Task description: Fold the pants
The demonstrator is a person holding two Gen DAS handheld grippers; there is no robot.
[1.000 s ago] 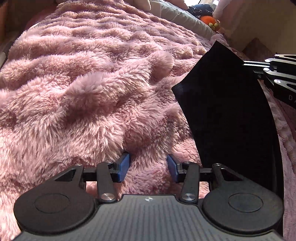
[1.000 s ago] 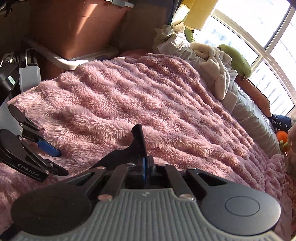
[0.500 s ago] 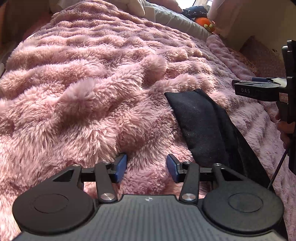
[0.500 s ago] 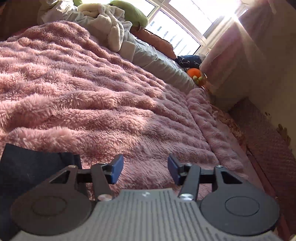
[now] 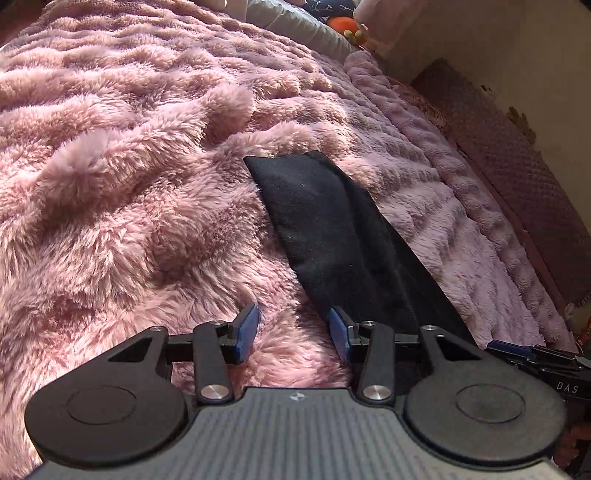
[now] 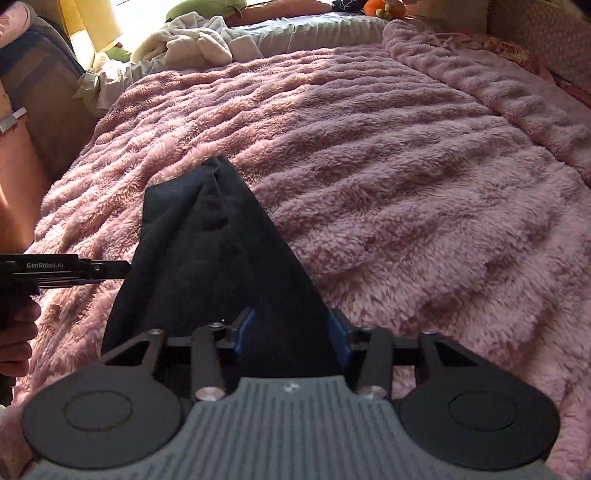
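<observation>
The black pants (image 5: 332, 225) lie folded in a long narrow strip on the fluffy pink blanket (image 5: 129, 166). My left gripper (image 5: 293, 334) is open and empty, low over the blanket, with its right finger against the strip's near left edge. In the right wrist view the pants (image 6: 207, 254) run away from the camera to a pointed end. My right gripper (image 6: 291, 334) is open, its fingers standing either side of the near end of the fabric. The left gripper (image 6: 85, 273) shows at the left edge of that view, and the right gripper (image 5: 535, 362) shows at the left wrist view's lower right.
A white bundle of cloth (image 6: 195, 44) and a grey pillow edge (image 6: 314, 31) lie at the far end of the bed. An orange soft toy (image 5: 341, 26) sits in the far corner. A brown box (image 6: 14, 155) stands left of the bed.
The right gripper let go of the pants, which dropped flat onto the blanket. It then swung down to the strip's near end. The left gripper edged right toward the fabric.
</observation>
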